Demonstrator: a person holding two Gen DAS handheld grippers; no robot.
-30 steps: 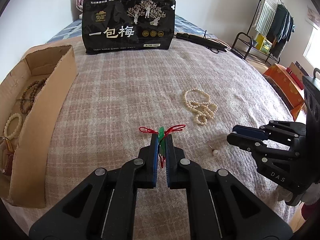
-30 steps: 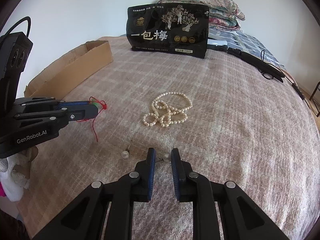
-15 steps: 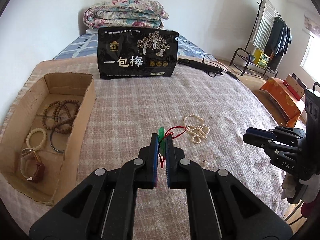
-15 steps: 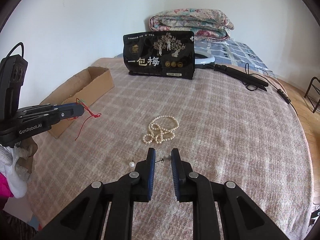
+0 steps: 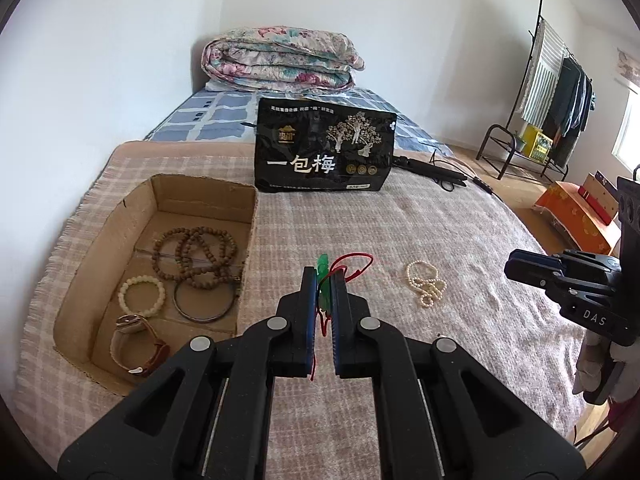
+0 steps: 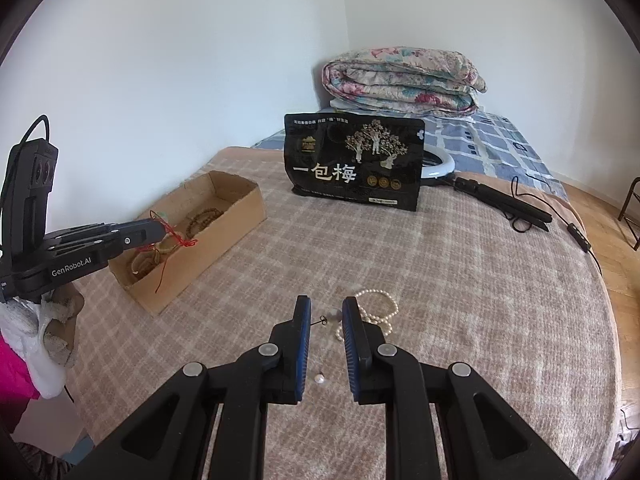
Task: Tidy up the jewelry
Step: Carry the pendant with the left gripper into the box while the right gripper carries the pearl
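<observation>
Left wrist view: left gripper (image 5: 323, 284) pinches a green pendant (image 5: 322, 266) on limp red cord, just right of the cardboard box (image 5: 247, 216). Right gripper (image 6: 326, 316) nips a tiny pearl earring (image 6: 331, 315), right of that box. Both light, slippery; hold by stiff parts.

White walls (image 5: 420, 20); a folded floral quilt (image 5: 280, 60) at twelve o'clock on the bed; clothes rack (image 5: 556, 92) at two; wooden floor (image 5: 516, 184).
</observation>
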